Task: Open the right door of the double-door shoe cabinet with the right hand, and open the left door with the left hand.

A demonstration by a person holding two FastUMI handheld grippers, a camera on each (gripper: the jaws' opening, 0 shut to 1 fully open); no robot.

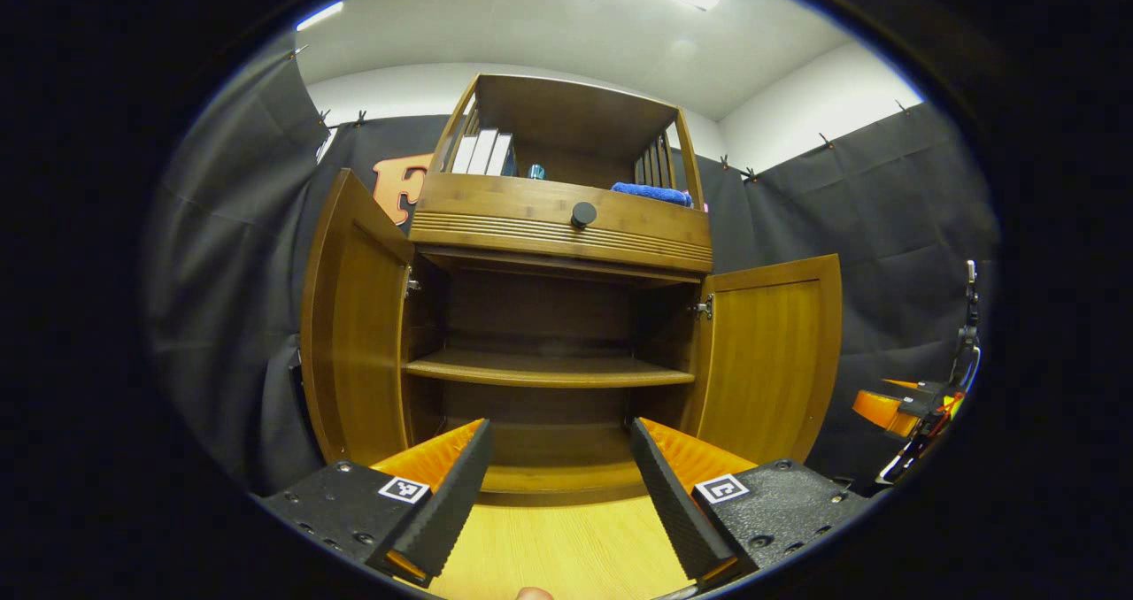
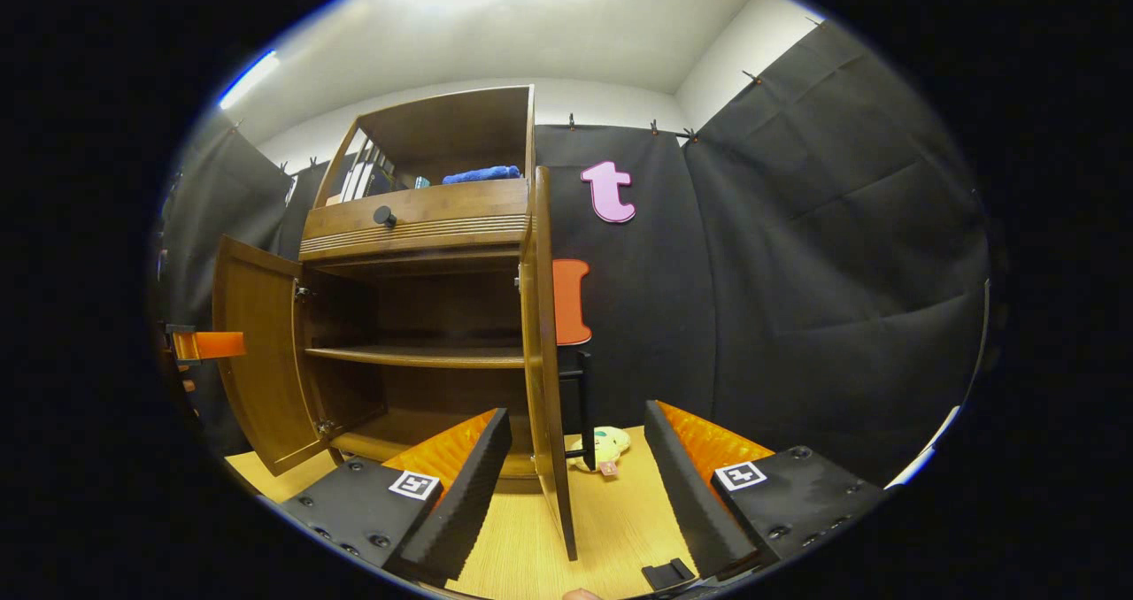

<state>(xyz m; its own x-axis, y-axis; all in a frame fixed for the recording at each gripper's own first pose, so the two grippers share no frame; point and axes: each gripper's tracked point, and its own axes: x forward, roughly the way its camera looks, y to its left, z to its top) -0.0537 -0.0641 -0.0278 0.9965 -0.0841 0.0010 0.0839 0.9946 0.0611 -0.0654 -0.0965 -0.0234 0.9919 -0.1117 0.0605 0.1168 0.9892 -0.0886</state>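
Shoe cabinet of warm brown wood with a visible grain (image 1: 549, 317) stands before me on the pale wooden floor (image 1: 566, 547), against the black cloth wall. Both of its flat panel doors are swung out: the left door (image 1: 354, 334) reaches toward the floor's left edge, and the right door (image 1: 770, 361) angles out toward the right. From my right gripper view I see that right door (image 2: 544, 361) almost edge-on, a thin slab between my fingers but touching neither.

Inside I see a dark cavity crossed by one smooth wooden shelf (image 1: 549, 370). Above the doors runs a ribbed drawer front with a round black knob (image 1: 583, 214), and over that an open slatted compartment holding upright white books (image 1: 482, 152) and a rumpled blue cloth (image 1: 651, 193).

My left gripper (image 1: 559, 485) has its black ridged pads spread wide, holding nothing. My right gripper (image 2: 575, 485) is likewise spread apart and empty. Beyond the right door, a small yellow plush toy (image 2: 602, 448) lies on the floor near the wall.
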